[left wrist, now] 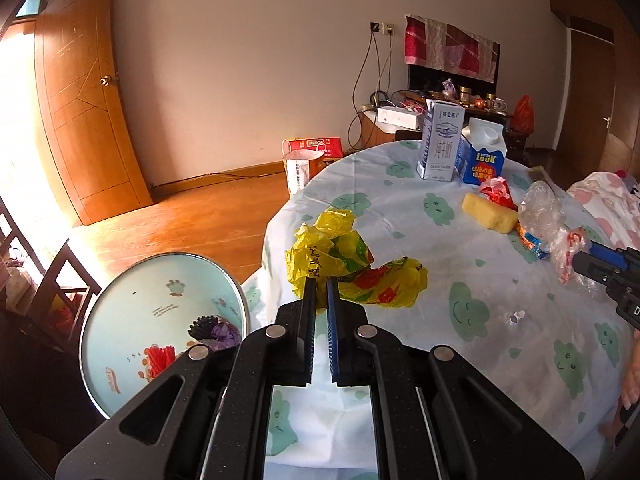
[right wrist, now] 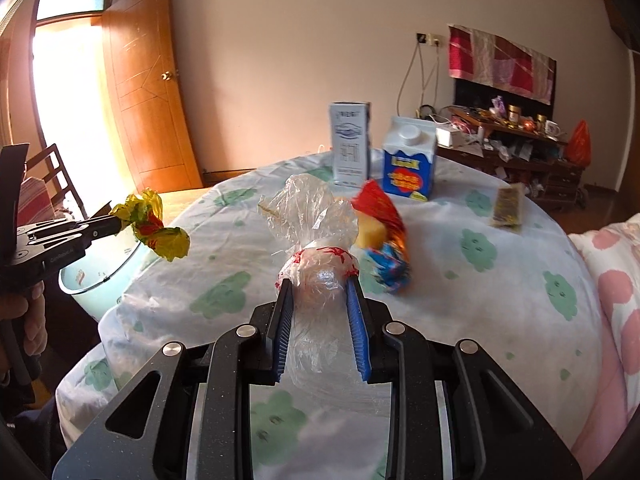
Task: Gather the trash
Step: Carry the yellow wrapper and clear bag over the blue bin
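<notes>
Left tongs (left wrist: 320, 284) nearly closed, pinching crumpled yellow bag (left wrist: 348, 264); in right wrist view bag (right wrist: 154, 228) hangs off counter edge, above pale blue bin (left wrist: 160, 320) at lower left of frame. Right tongs (right wrist: 318, 290) partly closed around knotted clear plastic bag (right wrist: 316, 240), frame centre, bag lifted slightly over counter (right wrist: 500, 288). Sponge (left wrist: 490, 212), red-blue snack wrapper (right wrist: 384, 236), two milk cartons (right wrist: 408, 160) sit on counter behind.

The red snack wrapper (right wrist: 384, 236) is motion-blurred, the bin (left wrist: 160, 320) is half hidden behind the left gripper, and the small flat packet's (right wrist: 508, 208) print is unreadable.
</notes>
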Action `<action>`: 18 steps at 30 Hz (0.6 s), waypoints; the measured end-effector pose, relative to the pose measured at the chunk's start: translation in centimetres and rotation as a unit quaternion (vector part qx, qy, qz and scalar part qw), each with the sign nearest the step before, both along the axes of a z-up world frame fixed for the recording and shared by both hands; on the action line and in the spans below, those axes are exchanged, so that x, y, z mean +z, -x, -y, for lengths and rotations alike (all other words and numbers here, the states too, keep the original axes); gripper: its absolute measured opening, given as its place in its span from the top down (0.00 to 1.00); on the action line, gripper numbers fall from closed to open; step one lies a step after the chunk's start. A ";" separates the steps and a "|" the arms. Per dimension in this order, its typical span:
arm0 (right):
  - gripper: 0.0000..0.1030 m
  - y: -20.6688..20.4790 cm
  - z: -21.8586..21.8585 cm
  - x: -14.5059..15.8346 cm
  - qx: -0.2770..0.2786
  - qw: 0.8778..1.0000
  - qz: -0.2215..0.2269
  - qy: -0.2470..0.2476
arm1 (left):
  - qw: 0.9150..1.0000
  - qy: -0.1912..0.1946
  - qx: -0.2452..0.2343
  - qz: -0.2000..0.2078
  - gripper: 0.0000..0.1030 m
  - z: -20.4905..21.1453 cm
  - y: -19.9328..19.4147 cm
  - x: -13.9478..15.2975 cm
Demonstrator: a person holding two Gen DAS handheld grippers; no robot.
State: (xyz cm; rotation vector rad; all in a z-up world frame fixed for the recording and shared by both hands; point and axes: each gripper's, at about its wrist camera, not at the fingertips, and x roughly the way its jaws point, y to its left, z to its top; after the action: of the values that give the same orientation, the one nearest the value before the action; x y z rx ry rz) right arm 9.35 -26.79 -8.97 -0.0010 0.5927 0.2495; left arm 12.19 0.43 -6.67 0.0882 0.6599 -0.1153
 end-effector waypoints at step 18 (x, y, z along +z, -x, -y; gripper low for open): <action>0.73 -5.8 -10.8 0.8 0.081 0.997 0.002 0.013 | 0.997 -0.009 0.083 0.002 0.95 -8.3 0.8 -0.1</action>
State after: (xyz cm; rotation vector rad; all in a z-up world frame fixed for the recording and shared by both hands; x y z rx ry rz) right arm 15.17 -16.04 -8.16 -0.0750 0.5928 0.3990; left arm 11.35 8.77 -6.78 0.0513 0.6608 0.0505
